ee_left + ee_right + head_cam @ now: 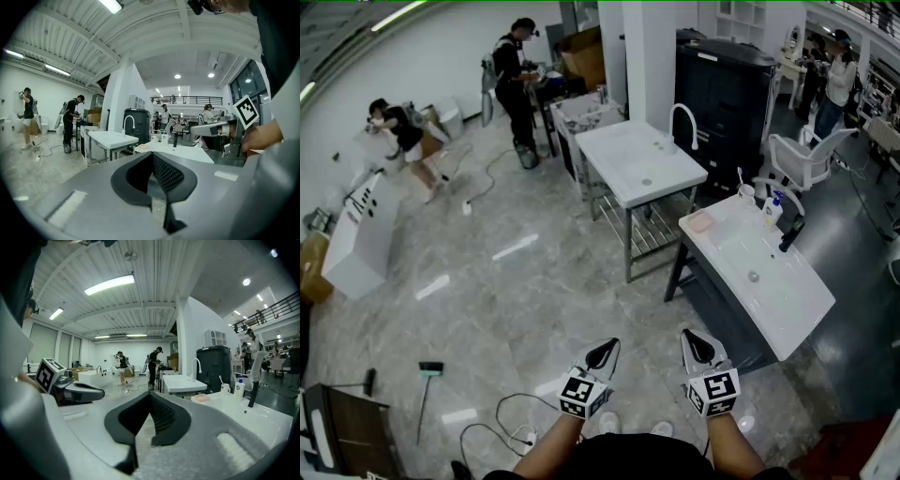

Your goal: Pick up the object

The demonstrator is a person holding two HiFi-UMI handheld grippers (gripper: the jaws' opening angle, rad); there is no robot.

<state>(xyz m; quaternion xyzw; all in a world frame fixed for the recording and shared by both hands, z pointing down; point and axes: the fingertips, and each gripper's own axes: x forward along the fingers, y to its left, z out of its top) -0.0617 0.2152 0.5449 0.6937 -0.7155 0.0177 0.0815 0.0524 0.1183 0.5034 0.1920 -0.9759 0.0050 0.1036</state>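
Both grippers hang side by side over the marble floor, held by bare forearms at the bottom of the head view. My left gripper [603,353] [152,154] has its jaws together with nothing between them. My right gripper [698,346] [150,394] is likewise shut and empty. Ahead and to the right stands a white sink counter [787,298] carrying a pink soap dish [700,222] [203,398], a cup [746,192] [225,388] with a toothbrush, a soap bottle [773,210] [240,388] and a black faucet [791,234]. Neither gripper touches any of them.
A second white sink [637,164] with a white faucet [682,122] stands farther off, a black cabinet [727,89] behind it. A white chair [806,155] is at right. Cables [502,427] and a small broom [429,375] lie on the floor at left. People work at the back.
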